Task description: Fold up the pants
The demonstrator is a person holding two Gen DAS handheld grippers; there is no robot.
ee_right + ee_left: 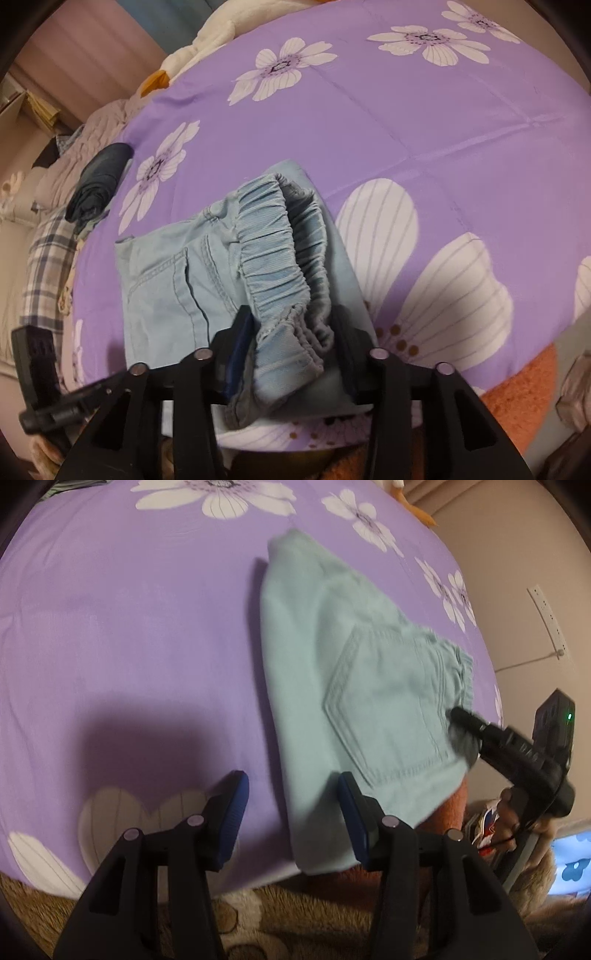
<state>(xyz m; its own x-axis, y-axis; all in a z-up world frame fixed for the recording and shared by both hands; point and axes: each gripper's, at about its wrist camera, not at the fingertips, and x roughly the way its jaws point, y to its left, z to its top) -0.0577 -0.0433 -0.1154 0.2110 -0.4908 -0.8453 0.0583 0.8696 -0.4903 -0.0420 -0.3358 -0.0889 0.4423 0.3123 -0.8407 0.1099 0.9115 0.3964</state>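
Pale blue-green pants (332,664) lie folded into a compact stack on the purple flowered bedspread (129,627), back pocket up. My left gripper (293,812) hovers open over the stack's near left edge: one blue pad over bare sheet, the other above the cloth, nothing pinched. In the right wrist view the pants (166,288) show their gathered elastic waistband (273,258), which lies slack and bunched between the spread fingers of my right gripper (293,347). From the left wrist view, that right gripper (461,734) rests at the waistband end, with a hand (513,812) behind it.
A dark rolled garment (99,181) and plaid cloth (48,258) lie at the bed's left side. A white and orange plush toy (207,33) sits at the far edge. A brown fleece blanket (277,923) and orange fuzzy cloth (517,387) border the near edge.
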